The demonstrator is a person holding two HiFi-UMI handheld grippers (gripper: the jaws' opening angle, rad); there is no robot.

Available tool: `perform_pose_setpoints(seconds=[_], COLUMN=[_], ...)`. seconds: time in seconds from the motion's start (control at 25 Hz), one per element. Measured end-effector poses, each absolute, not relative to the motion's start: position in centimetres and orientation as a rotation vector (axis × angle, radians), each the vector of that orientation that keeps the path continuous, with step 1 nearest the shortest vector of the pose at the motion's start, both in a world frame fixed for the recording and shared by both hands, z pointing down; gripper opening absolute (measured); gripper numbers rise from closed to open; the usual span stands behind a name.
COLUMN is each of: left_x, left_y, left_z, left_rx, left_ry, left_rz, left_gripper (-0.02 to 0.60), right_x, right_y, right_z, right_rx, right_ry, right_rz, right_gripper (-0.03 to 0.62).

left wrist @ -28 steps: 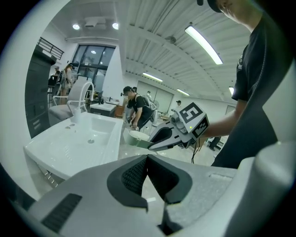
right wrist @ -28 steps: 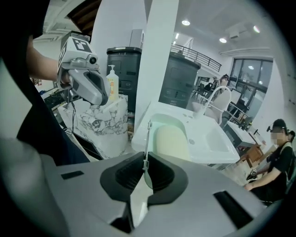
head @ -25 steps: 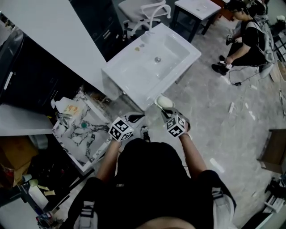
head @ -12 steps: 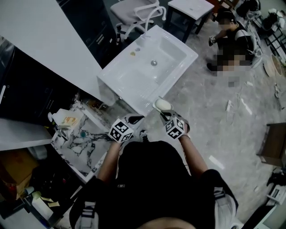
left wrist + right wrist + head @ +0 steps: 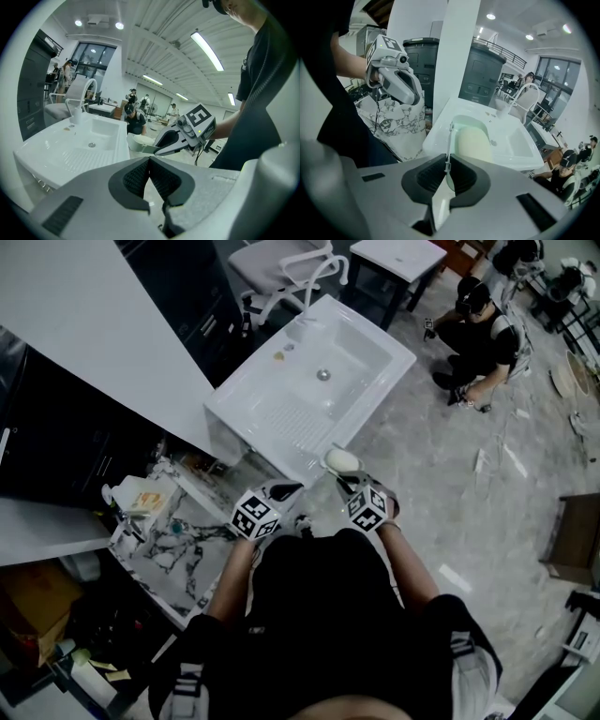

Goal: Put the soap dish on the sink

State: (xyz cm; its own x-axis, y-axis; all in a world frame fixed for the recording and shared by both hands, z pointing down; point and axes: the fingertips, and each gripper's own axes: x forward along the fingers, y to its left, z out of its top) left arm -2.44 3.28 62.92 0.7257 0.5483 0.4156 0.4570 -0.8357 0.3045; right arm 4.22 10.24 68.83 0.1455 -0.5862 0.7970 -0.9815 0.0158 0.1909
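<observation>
Pale-green soap dish is pinched by its rim in the right gripper, up in the air just short of the white sink, which sits at roughly 11 o'clock from it. Left gripper is clenched on nothing, off at about 8 o'clock of the dish. Looks like the carry step to me, so next it needs to go forward over the sink's flat ledge and come down level before letting go.
</observation>
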Motion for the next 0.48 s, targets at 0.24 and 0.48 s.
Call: perform_pose_setpoints(seconds=[0.24, 0.48], left_x=[-2.57, -2.9], left_y=[3.01, 2.59], left_z=[62.91, 62.88], left_rx=[2.751, 2.749], left_ry=[0.807, 0.791], left_rz=[0.753, 0.758], left_gripper=[0.0, 0.0], right_x=[4.5, 4.4], right_y=[10.02, 9.67], right_z=[68.87, 68.85], right_rx=[1.672, 1.665], right_ry=[-1.526, -1.534], right_rz=[0.66, 0.663], right_gripper=[0.015, 0.015])
